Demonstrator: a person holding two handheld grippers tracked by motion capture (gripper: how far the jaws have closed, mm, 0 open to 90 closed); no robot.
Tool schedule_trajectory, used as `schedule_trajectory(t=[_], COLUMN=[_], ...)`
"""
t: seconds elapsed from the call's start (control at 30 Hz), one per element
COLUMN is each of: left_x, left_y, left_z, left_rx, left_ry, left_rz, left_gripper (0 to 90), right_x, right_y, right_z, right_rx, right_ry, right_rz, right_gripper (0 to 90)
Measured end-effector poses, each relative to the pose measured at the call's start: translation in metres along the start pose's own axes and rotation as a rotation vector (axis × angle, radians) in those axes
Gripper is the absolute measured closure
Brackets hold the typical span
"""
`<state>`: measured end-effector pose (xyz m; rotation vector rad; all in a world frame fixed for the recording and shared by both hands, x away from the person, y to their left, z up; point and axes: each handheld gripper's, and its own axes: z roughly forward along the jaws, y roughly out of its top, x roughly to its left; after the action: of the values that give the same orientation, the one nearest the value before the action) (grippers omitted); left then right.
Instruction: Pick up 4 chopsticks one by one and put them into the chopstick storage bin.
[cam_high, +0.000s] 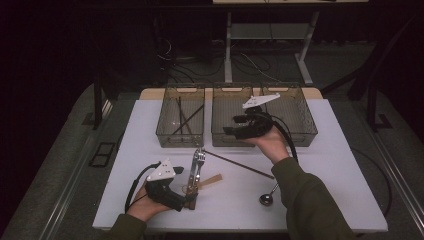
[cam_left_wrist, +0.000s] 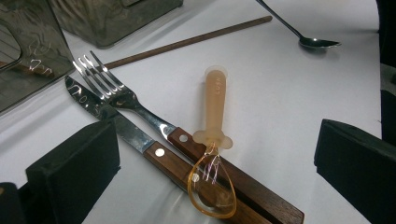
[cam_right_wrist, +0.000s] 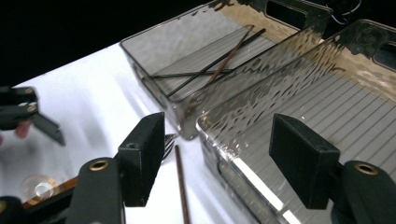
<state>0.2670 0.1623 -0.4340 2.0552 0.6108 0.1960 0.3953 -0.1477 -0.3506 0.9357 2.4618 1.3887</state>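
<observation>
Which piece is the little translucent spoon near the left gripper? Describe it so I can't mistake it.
Start at the white table, front left, where the open left gripper faces a small cluster of cutlery. There the spoon lies across the wooden handles of a fork and a knife. It alone is amber, see-through plastic.

Amber translucent spoon (cam_left_wrist: 212, 154) — bowl across wood-handled fork (cam_left_wrist: 140, 109) and knife (cam_left_wrist: 135, 137) — near left gripper (cam_left_wrist: 210, 177).

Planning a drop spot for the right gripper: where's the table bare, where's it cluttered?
Bare: the white table right of the metal spoon, and its left strip beside the chopstick bin. Crowded: front centre, where fork, knife, amber plastic spoon and loose chopstick cluster by the left gripper.
</observation>
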Motion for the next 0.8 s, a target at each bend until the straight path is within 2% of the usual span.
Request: schedule_trajectory(t=[0.07, 0.27, 0.8], left_x=[0.000, 0.000, 0.000], left_y=[0.000, 0.000, 0.000], left_z=[0.000, 0.000, 0.000], left_rx=[0.001, 0.002, 0.000], left_ry=[0.000, -0.001, 0.000], left_rz=[0.002, 0.003, 0.005], left_gripper=[0.0, 0.0, 0.0], right_x=[0.000, 0.000, -0.004], right_y=[-0.007, -0.027, -0.081], right_z=[-0.004, -0.017, -0.042], right_rx=[-0.002, -0.001, 0.051], right_ry=[0.006, 0.028, 0.029], right_rz=[-0.014, -0.013, -0.018], right_gripper=[35.7, 35.7, 35.8])
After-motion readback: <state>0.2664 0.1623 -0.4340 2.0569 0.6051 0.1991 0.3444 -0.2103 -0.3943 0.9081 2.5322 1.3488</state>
